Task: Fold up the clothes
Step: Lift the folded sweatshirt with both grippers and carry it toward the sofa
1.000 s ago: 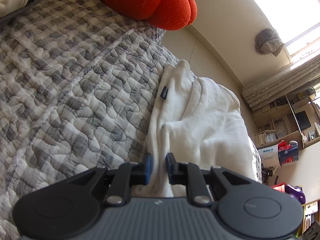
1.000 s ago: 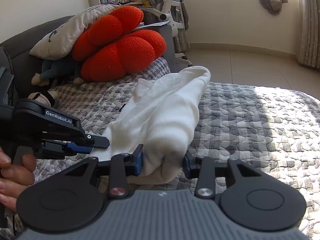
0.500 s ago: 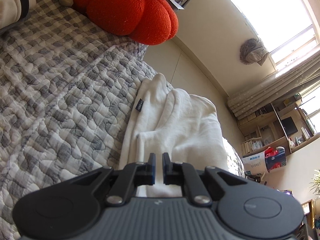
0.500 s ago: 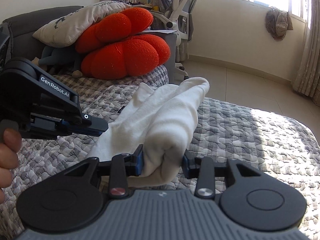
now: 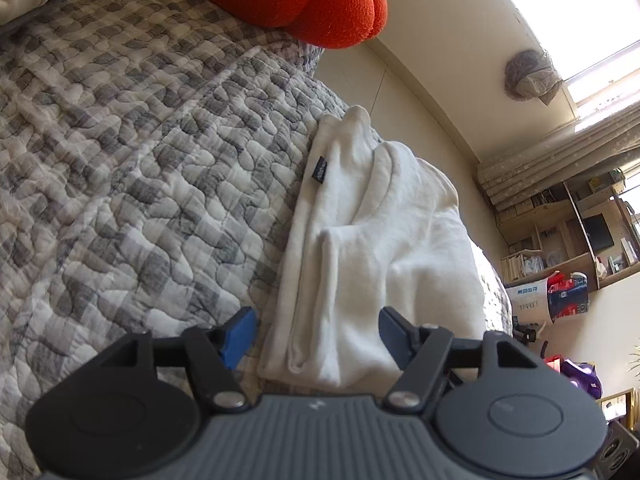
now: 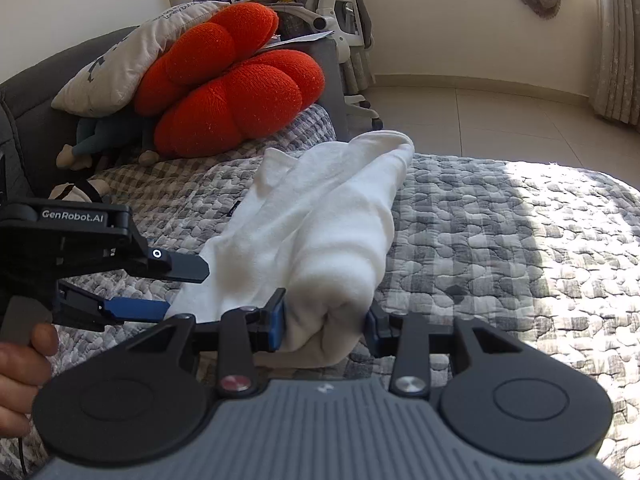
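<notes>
Your right gripper squeezes the soft white folded cloth; your left gripper, beside it, just opened. Pull carelessly and it unrolls.

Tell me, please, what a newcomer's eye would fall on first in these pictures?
Probably the bright orange-red cushion at the head of the grey checked quilt. Next, the folded white garment lying mid-quilt, its near end bunched between the pads of the right gripper. The left gripper, its jaws having just opened, straddles the garment's other near edge without pressing it.
</notes>
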`<state>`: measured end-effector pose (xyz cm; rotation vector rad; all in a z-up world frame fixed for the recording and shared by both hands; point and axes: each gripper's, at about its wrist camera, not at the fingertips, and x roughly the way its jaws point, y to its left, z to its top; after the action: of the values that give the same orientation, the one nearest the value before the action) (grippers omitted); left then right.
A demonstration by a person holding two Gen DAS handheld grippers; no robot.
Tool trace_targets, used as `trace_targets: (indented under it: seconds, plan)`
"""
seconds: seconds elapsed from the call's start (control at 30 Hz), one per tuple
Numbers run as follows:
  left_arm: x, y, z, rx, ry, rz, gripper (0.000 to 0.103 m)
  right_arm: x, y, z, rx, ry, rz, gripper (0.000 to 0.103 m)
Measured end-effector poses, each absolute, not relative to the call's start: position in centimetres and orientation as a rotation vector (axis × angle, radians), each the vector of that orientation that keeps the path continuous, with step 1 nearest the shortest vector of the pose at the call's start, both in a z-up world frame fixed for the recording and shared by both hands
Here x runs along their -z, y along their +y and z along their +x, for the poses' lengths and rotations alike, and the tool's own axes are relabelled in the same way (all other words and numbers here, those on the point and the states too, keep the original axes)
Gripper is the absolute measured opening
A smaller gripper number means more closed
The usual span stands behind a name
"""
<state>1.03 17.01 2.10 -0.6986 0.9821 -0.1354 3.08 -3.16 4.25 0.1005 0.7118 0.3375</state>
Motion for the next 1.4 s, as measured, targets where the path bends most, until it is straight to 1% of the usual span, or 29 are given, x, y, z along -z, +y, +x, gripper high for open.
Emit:
trace_targets:
  seconds: [0.03,0.13,0.23,0.27,0.3,0.4,0.43,0.47,0.53,0.77,0.87,1.23,1.3,1.4]
  plan:
    - [-1.9,16.7,1.1,0.135,0.984,-0.693,0.07,-4.3,-3.2,3.0,-0.339,0.713,0.102,0.041]
    - [-2.0,15.9,1.1,0.159,0.972,-0.663,0.077,-4.4,-2.6,2.6,-0.337,0.701,0.073,0.041]
    - [-2.0,15.4,1.0,0.167,0.957,-0.641,0.075,-4.4,-2.6,2.7,-0.337,0.706,0.079,0.041]
    - [-2.0,15.4,1.1,0.174,0.956,-0.637,0.069,-4.4,-2.6,2.7,-0.337,0.708,0.081,0.041]
    - [-2.0,15.3,1.2,0.176,0.955,-0.632,0.066,-4.4,-2.7,2.7,-0.338,0.709,0.079,0.041]
    - [-1.9,14.9,1.3,0.162,0.956,-0.597,0.047,-4.4,-2.6,2.7,-0.339,0.705,0.067,0.041]
    - [-1.8,14.8,1.4,0.152,0.957,-0.577,0.029,-4.5,-2.6,2.7,-0.339,0.704,0.065,0.041]
    - [-1.9,14.5,1.5,0.141,0.955,-0.56,0.022,-4.5,-2.6,2.7,-0.339,0.703,0.063,0.041]
    - [-2.4,14.3,1.4,0.13,0.944,-0.553,0.015,-4.6,-2.4,2.5,-0.338,0.688,0.047,0.041]
    - [-5.4,13.2,0.9,0.126,0.818,-0.451,0.012,-6.2,0.5,0.4,-0.305,0.504,-0.175,0.041]
    - [-6.0,13.8,0.8,0.127,0.772,-0.476,0.012,-6.2,1.7,-0.5,-0.29,0.435,-0.26,0.041]
    - [-8.1,14.9,-0.6,0.176,0.666,-0.542,0.012,-7.5,1.5,-1.1,-0.266,0.328,-0.269,0.037]
    - [-9.0,15.2,-1.1,0.192,0.614,-0.558,0.011,-8.3,1.5,-1.6,-0.264,0.288,-0.277,0.036]
    - [-10.9,15.7,-2.4,0.24,0.48,-0.584,0.012,-10.1,1.7,-2.9,-0.256,0.19,-0.317,0.034]
